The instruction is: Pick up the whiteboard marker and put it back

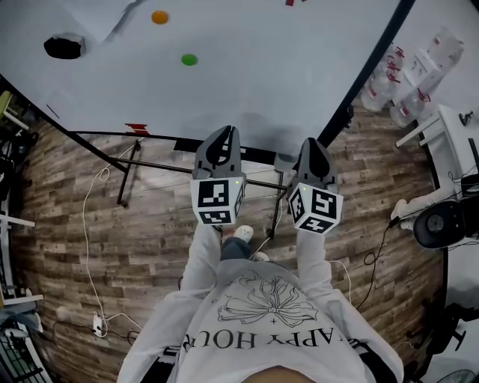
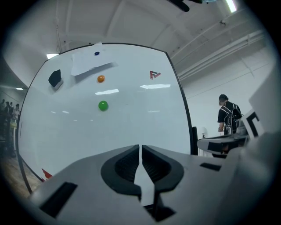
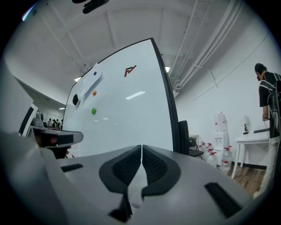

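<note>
A big whiteboard on a black frame stands in front of me. It carries a black eraser, an orange magnet, a green magnet and a pinned sheet of paper. I see no whiteboard marker in any view. A small red thing sits at the board's lower edge; what it is I cannot tell. My left gripper and right gripper are held side by side, level, pointing at the board's lower part. Both are shut with nothing between the jaws, as the left gripper view and right gripper view show.
Water bottles stand on the wooden floor right of the board, beside a white table and a black stool. A white cable trails across the floor at left. A person in black stands at the far right.
</note>
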Demonstrator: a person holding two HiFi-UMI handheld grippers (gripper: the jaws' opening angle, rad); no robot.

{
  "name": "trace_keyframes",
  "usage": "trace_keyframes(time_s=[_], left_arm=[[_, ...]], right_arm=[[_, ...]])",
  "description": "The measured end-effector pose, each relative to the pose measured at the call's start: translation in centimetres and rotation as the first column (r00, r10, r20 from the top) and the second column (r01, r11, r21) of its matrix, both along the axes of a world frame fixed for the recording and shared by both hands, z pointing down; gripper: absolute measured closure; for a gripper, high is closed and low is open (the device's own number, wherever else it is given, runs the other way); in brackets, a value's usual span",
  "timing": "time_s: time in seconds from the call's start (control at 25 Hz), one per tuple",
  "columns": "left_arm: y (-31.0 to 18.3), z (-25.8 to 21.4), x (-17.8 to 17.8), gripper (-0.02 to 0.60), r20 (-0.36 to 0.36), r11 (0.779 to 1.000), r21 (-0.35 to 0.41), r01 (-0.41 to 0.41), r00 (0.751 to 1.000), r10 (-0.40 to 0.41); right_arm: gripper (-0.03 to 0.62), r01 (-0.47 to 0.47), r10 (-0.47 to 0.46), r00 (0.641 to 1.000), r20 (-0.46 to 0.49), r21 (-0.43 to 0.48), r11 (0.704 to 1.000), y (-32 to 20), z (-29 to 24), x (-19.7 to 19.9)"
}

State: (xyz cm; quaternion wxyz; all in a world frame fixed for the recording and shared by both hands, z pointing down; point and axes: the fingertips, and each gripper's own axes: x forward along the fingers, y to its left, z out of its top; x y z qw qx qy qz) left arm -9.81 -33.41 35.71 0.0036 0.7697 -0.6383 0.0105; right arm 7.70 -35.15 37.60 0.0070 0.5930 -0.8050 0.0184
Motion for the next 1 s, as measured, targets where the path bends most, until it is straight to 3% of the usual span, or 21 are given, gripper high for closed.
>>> trace_keyframes(time_s=[1.0], left_arm=[[0.7, 0.16, -0.06, 0.561, 0.007, 1.0, -0.008, 0.013, 1.0, -0.013]], right_arm=[[0.585, -0.007, 0.007, 1.0, -0.007, -0.008, 1.0, 0.64, 0.19, 0.06]])
